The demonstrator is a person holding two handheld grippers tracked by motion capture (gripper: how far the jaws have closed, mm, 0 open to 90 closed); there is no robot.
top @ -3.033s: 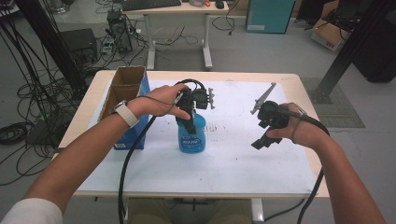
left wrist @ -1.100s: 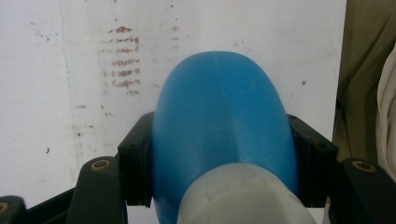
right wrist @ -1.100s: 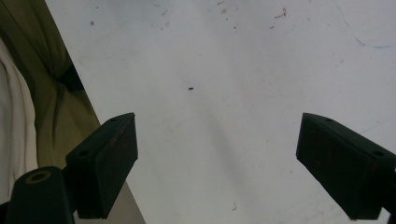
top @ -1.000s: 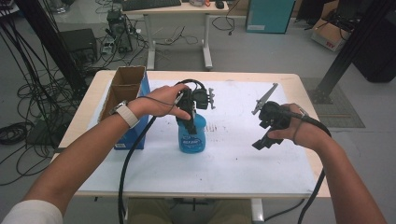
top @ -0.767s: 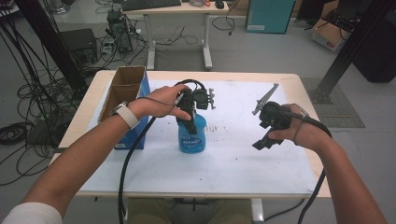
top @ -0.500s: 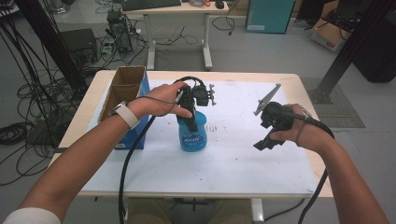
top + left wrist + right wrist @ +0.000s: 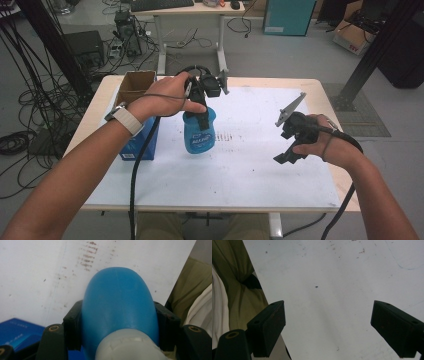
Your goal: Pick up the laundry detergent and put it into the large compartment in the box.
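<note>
gripping blue bottle (image 7: 199, 132) by neck w/ left hand-held gripper (image 7: 202, 107), jaws clamped either side, bottle just above table (image 7: 250, 170) beside blue box (image 7: 142, 142). right hand-held gripper (image 7: 290, 145) spread wide, empty, well apart. could slip or swing if neck grip loosens: smooth plastic, weight hanging below.

Both arms are bare; the left wrist wears a white watch band (image 7: 125, 118). Each tool, left tool (image 7: 117, 325) and right tool (image 7: 329, 327), is black with brass-ringed screw holes, trails a black cable (image 7: 135, 170) and carries a grey three-cornered plate (image 7: 290, 107)
</note>
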